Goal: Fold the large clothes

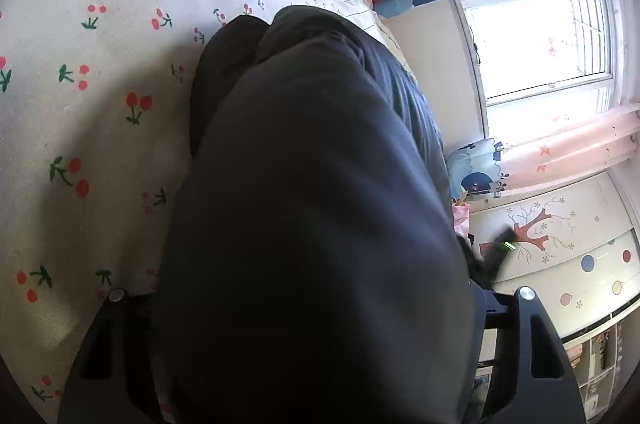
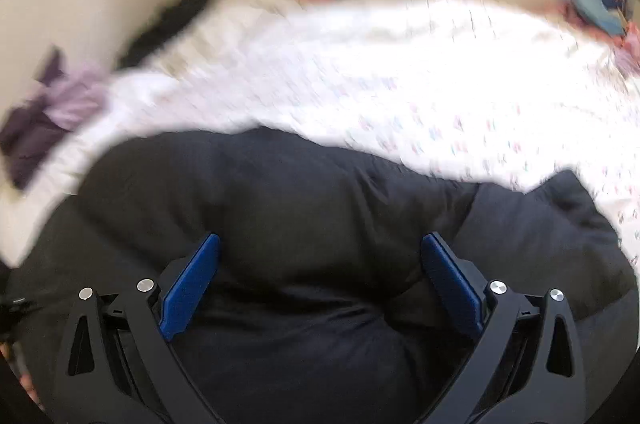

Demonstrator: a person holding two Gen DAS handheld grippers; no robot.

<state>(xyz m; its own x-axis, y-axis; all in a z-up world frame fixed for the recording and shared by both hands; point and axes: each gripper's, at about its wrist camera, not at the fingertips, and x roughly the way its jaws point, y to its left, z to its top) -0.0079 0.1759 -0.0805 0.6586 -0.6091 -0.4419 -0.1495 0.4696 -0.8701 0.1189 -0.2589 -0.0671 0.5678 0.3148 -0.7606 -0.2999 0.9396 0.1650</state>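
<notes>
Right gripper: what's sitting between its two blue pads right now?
A puffy fold of the black garment bulges between the right gripper pads, which stand wide apart; the right wrist view shows it.

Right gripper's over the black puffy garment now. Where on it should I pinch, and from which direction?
Pinch the raised padded ridge of the black garment lying between the open pads of the right gripper, coming straight down from above. It bulges up off the cherry-print sheet, so the blue pads can likely close across it. The flatter right-hand lobe looks harder to pinch.
</notes>
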